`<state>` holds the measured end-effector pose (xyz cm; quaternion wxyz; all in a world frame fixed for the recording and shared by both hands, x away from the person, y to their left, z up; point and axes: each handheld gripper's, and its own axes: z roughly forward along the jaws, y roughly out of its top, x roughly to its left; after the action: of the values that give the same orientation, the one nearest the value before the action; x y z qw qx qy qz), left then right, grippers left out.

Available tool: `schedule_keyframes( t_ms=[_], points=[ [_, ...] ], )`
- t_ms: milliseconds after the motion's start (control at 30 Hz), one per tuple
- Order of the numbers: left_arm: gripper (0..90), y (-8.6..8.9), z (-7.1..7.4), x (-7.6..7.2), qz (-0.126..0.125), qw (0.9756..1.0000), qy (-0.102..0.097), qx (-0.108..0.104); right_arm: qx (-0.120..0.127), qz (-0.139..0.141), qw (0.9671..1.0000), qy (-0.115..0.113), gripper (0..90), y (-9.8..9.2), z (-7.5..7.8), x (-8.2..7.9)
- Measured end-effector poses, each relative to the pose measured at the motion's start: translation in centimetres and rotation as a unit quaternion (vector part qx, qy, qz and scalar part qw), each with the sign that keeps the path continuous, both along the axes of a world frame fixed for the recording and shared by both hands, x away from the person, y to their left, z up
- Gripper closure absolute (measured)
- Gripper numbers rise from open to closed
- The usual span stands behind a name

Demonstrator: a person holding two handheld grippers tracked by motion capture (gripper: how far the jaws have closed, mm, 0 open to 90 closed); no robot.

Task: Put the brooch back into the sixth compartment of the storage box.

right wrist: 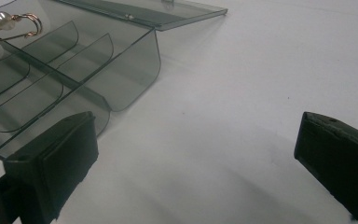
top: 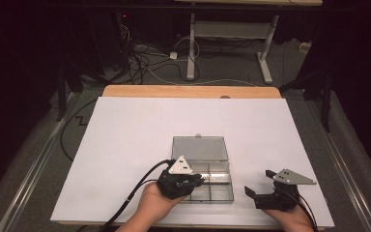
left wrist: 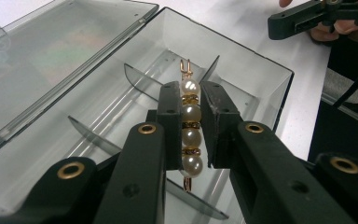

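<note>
My left gripper (left wrist: 189, 126) pinches the pearl pin (left wrist: 190, 125) across its beads, holding it above the open clear box (top: 222, 195), over a divided compartment. Box lid (top: 200, 148) lies flat behind the box. My right gripper (top: 261, 182) sits right of the box on the white table (top: 125, 140), jaws spread, holding nothing.

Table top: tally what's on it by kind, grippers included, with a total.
Clear divided box, lid open: 1
Pearl hair clip, held over the box by the left gripper: 1
Grippers, left and right: 2
Total: 4
</note>
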<state>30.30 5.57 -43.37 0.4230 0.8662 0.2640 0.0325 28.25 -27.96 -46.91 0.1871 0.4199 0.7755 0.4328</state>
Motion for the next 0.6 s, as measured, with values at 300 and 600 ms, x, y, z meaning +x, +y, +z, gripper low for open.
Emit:
schedule_keyframes(
  t_ms=[300, 600],
  points=[
    [76.5, -1.0, 0.2, -0.1, -0.008, 1.0000, -0.002, 0.006, 0.000, 0.001, 1.0000, 0.001, 0.0, 0.0, 0.0, 0.0],
    [76.5, -2.4, -0.1, -0.2, -0.015, 0.9998, -0.003, 0.016, 0.001, 0.000, 1.0000, 0.000, 0.0, -0.1, 0.0, 0.0]
  ],
)
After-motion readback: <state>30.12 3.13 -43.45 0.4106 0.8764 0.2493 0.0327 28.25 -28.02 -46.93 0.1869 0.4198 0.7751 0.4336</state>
